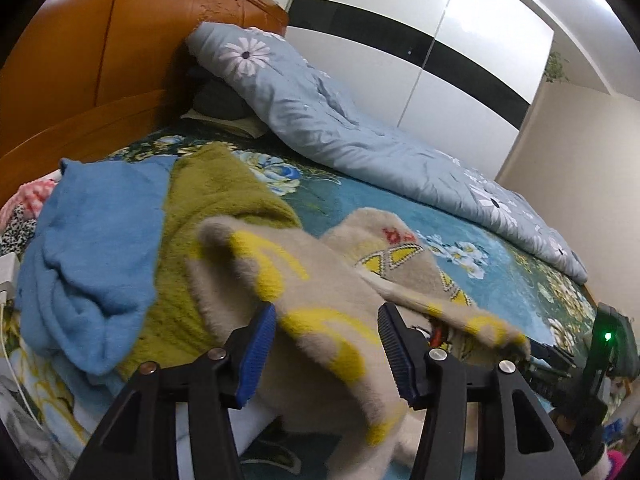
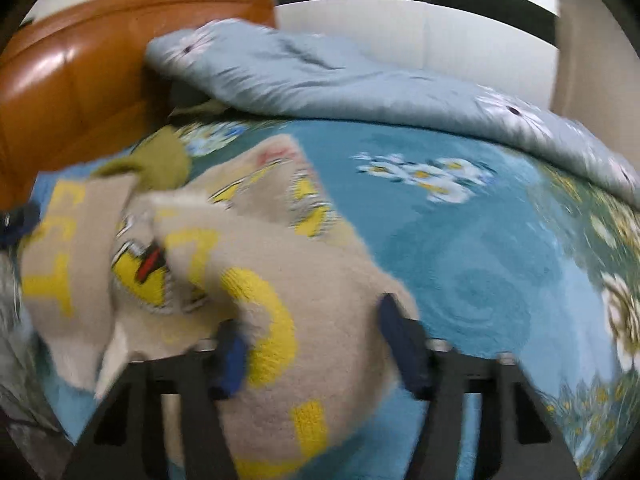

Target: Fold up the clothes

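A beige knitted sweater (image 1: pixel 320 280) with yellow letters and a cartoon print lies crumpled on the floral blue bedsheet (image 1: pixel 460 232). My left gripper (image 1: pixel 328 350) hovers over its near part, and a fold runs between the blue pads (image 1: pixel 256 352), which stand apart and do not press on it. In the blurred right wrist view the same sweater (image 2: pixel 248 248) bulges between the fingers of my right gripper (image 2: pixel 316 352), filling the gap and touching both pads. The right gripper's body with a green light (image 1: pixel 604 344) shows at the sweater's right corner.
An olive green garment (image 1: pixel 216 200) and a light blue one (image 1: pixel 96 248) are piled to the left of the sweater. A grey-blue flowered quilt (image 1: pixel 340 120) runs along the bed's far side. The wooden headboard (image 1: pixel 100 40) stands at the left, a white wardrobe (image 1: pixel 440 40) behind.
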Tool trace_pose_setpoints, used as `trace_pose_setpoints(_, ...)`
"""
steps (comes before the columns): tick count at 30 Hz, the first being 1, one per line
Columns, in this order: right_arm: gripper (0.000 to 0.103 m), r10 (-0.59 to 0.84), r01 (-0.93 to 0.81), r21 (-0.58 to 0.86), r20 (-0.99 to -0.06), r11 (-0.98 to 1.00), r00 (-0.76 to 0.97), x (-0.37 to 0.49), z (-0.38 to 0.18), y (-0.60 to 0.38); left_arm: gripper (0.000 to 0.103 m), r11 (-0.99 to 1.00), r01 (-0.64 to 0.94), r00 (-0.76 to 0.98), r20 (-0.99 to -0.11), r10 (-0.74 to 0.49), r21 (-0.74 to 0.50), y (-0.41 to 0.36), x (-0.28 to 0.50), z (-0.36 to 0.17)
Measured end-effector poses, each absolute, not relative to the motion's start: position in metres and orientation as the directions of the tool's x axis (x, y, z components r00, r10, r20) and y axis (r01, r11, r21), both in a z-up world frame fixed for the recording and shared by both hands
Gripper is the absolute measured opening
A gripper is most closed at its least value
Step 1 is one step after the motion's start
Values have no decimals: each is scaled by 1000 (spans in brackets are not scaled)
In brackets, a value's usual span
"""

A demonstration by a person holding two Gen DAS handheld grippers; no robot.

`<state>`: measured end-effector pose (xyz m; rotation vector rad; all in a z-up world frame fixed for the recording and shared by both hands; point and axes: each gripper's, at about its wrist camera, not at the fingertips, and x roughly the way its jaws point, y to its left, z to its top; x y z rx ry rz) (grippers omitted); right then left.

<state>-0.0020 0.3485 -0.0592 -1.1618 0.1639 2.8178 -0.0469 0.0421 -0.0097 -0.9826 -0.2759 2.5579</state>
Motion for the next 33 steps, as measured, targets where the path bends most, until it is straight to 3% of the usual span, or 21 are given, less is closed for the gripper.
trace_pose_setpoints(6, 21, -62, -162, 255, -690, -953, -721, 7, -59, 386, 57, -910, -295, -679, -607, 413, -290, 53, -41, -4)
trace_pose_setpoints(12, 14, -8, -268, 342, -630, -901, -777, 29, -44, 443, 57, -910, -289, -676, -610, 413, -296, 59, -40, 1)
trace_pose_setpoints(17, 12, 98, -348, 336, -581, -875, -808, 43, -22, 494, 57, -904, -318, -660, -618, 427, -286, 74, -41, 2)
trace_pose_setpoints(26, 10, 370, -497, 157, -492, -853, -789, 27, 65, 596, 58, -872, -381, -606, -630, 486, -307, 123, -62, -2)
trace_pose_setpoints(29, 9, 403, -541, 103, -557, -834, -726, 2, 64, 630, 58, -846, -422, -561, -640, 525, -325, 154, -81, -5)
trace_pose_setpoints(33, 11, 350, -560, 134, -657, -818, -668, -9, 28, 655, 59, -819, -462, -474, -685, 553, -340, 200, -117, -16)
